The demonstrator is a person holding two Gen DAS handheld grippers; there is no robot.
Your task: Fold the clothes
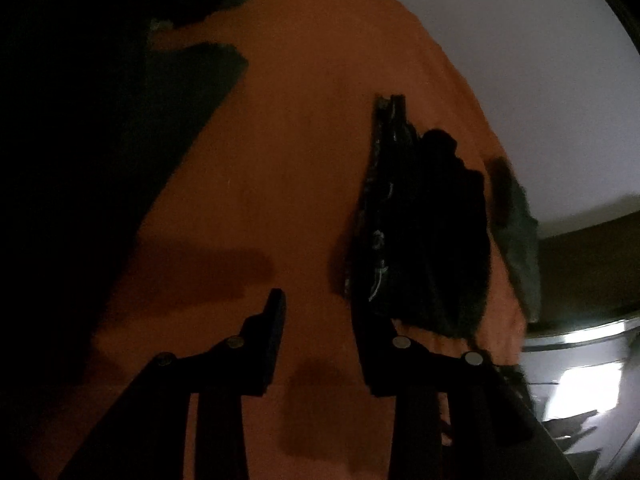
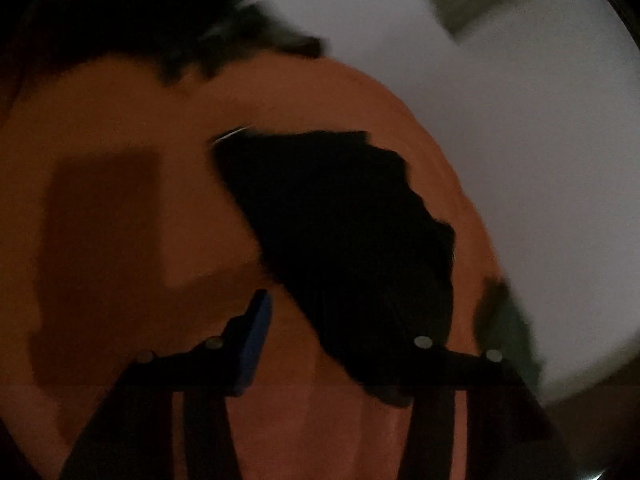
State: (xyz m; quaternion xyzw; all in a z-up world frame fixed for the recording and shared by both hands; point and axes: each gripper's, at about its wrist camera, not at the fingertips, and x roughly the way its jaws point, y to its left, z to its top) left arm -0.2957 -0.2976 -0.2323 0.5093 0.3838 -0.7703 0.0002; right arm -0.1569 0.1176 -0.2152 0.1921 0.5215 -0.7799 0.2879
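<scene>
Orange surface (image 2: 120,128) bears a crumpled black garment (image 2: 340,240).

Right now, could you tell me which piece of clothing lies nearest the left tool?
The black garment with white markings, beside the tool's right finger; the green ones lie farther off.

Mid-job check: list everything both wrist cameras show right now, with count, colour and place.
orange surface: one, orange, under everything, filling both views.
black garment: one, black, bunched on the orange surface, ahead of both grippers.
dark green cloth: one, dark green, at the surface's right edge; blurred.
dark clothes: count unclear, dark green to black, upper left in the left wrist view.
pale floor: pale grey, beyond the surface.
left gripper: one, black, jaws apart, empty.
right gripper: one, black with a blue pad, jaws apart over the garment's near edge.
</scene>
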